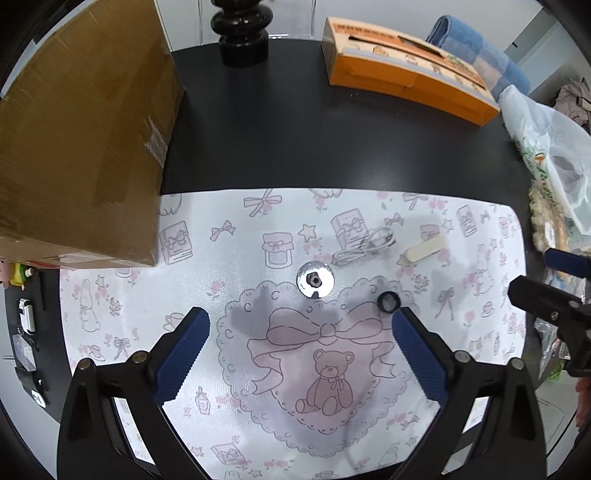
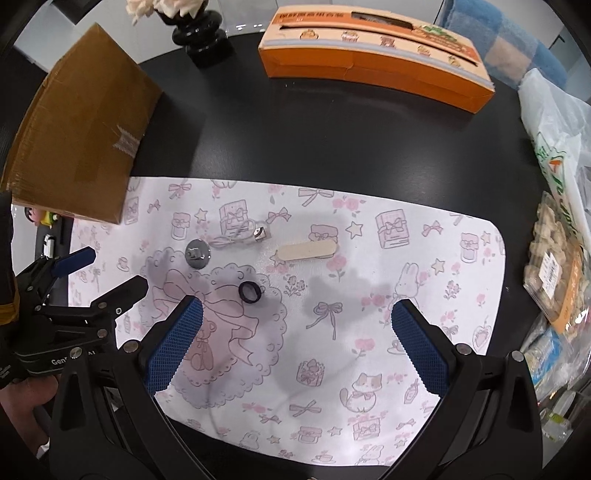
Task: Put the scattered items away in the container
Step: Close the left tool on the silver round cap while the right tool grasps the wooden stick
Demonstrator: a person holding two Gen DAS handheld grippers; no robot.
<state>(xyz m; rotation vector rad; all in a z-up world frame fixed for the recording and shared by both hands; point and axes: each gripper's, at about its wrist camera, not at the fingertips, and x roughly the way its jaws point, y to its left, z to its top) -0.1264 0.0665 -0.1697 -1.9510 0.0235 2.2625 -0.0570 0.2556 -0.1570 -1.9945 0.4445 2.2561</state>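
On the pink-printed white mat (image 1: 229,258) (image 2: 406,258) lie a shiny round metal disc (image 1: 315,283) (image 2: 197,253), a small black ring (image 1: 389,302) (image 2: 250,291), a coiled white cable (image 1: 364,246) (image 2: 240,236) and a beige nail file (image 1: 424,250) (image 2: 306,251). My left gripper (image 1: 301,325) hovers open above the mat, the ring just off its right finger. My right gripper (image 2: 295,317) is open too, the ring near its left finger. A brown cardboard box (image 1: 81,140) (image 2: 81,147) stands at the mat's left. Each gripper shows in the other's view (image 1: 546,280) (image 2: 110,273).
An orange carton (image 1: 402,70) (image 2: 373,55) lies at the back of the black table (image 1: 295,140). A black vase (image 1: 242,33) (image 2: 201,37) stands behind the box. Plastic bags and packaged snacks (image 1: 546,162) (image 2: 557,236) crowd the right edge. Small toys (image 1: 22,306) sit left.
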